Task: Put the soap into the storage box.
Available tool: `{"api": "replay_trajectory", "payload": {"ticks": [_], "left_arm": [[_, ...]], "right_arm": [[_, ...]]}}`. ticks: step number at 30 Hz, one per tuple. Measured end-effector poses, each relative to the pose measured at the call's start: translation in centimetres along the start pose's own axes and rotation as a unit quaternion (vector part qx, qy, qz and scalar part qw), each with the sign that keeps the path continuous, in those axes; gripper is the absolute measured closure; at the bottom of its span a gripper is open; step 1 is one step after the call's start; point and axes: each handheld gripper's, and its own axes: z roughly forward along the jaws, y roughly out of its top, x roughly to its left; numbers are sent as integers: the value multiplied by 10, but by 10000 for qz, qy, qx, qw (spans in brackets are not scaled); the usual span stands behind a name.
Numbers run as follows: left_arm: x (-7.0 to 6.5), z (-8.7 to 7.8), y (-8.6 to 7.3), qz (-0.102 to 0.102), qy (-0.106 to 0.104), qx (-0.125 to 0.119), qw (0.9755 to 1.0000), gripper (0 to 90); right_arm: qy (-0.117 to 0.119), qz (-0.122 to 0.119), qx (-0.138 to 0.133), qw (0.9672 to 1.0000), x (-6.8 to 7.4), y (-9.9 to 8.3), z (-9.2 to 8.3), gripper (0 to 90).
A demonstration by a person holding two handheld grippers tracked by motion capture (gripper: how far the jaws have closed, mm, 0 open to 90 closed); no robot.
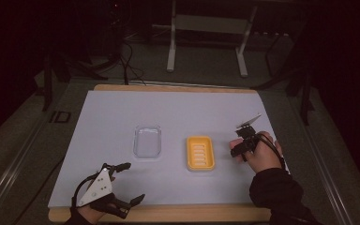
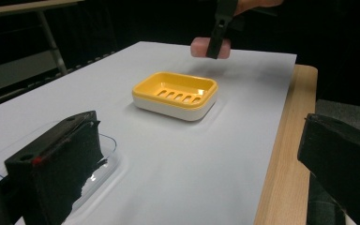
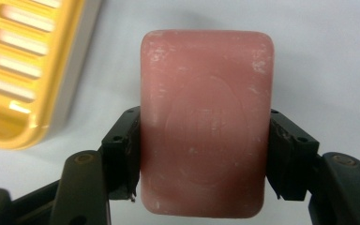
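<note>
We see a pink, scuffed, round-cornered rectangular soap bar (image 3: 206,136), long axis along the jaws, pinched by the right gripper (image 3: 205,159) above white paper beside a yellow slotted plastic soap dish (image 2: 176,94). The left gripper (image 1: 126,183) is spread wide.

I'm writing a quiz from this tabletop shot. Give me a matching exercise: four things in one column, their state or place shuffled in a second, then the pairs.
1. pink soap bar
2. yellow soap dish
3. clear lid
4. left gripper

a. open, holding nothing
b. empty, slotted tray showing
c. clamped between jaws
d. lying flat, left of the dish

Pairs: 1-c, 2-b, 3-d, 4-a
</note>
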Motion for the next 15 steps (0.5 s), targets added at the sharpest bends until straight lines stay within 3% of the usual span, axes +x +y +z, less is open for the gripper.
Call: {"api": "replay_trajectory", "payload": {"ticks": [7, 15], "left_arm": [[0, 0, 0, 7, 13, -4, 10000, 6], [0, 0, 0, 14, 33, -18, 10000, 6]], "right_arm": [[-15, 84, -139, 9999, 17, -3, -18, 377], [147, 95, -408, 9990, 41, 4, -41, 377]]}}
